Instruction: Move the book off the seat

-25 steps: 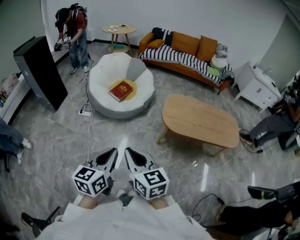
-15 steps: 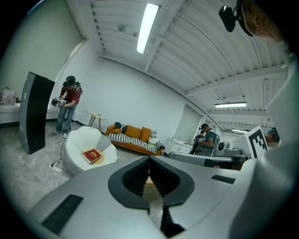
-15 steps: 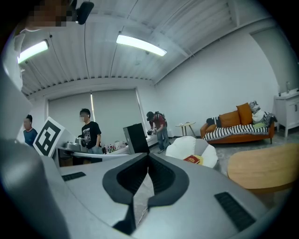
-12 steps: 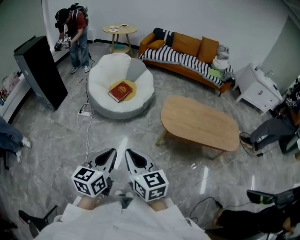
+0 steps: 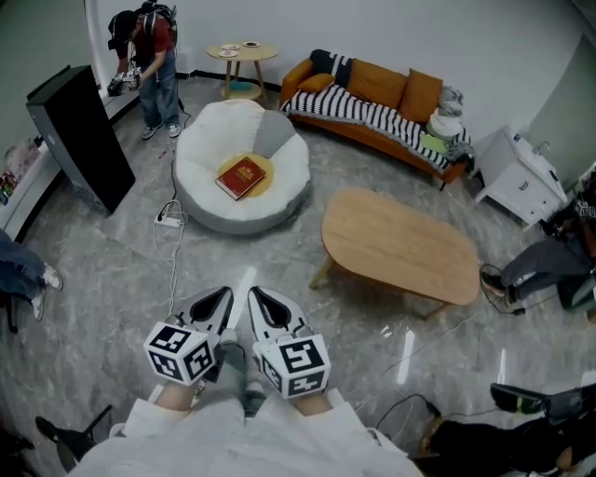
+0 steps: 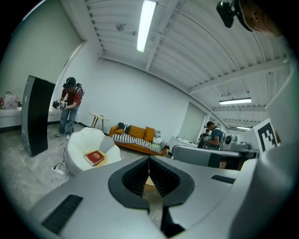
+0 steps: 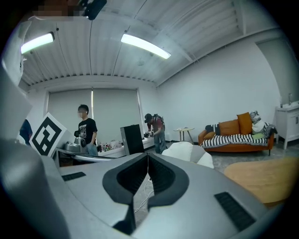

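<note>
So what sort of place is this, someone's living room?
Probably a staged living room in a lab or studio: an orange sofa, a white beanbag seat holding a red book, and a wooden coffee table, yet bare ceiling strip lights and another person holding gear suggest a workplace.

Nothing legible — book (image 5: 240, 177) (print blurred).

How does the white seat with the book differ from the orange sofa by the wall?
The white seat is round and stands out in the room; the orange sofa is long and stands along the back wall. The seat holds one red book; the sofa carries a striped blanket and cushions. Both stand on the grey floor, with nobody sitting on them.
</note>
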`<state>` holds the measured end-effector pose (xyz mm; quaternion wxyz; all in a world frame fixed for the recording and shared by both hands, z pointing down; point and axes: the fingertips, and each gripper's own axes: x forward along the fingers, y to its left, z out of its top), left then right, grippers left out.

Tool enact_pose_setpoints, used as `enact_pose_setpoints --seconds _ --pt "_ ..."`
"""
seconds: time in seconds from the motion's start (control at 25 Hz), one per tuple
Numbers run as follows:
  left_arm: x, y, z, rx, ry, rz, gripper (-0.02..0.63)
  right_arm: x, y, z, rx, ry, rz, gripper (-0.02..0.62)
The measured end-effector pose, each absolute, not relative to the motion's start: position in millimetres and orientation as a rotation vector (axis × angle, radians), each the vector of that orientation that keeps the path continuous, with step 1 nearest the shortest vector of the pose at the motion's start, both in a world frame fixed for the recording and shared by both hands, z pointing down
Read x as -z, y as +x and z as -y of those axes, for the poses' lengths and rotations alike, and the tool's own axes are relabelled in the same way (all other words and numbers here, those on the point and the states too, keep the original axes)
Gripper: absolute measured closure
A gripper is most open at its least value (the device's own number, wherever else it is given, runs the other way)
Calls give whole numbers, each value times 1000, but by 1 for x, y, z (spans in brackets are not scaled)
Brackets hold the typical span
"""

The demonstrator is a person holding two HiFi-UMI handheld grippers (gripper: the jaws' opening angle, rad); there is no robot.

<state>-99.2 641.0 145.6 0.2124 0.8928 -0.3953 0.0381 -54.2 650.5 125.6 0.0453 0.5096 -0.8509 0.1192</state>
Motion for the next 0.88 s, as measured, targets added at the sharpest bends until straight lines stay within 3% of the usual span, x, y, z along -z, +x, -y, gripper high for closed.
enact_pose_setpoints --seconds 0.88 --pt "-141 -153 -416 -110 2529 998 598 -126 -118 -420 -375 1599 2576 583"
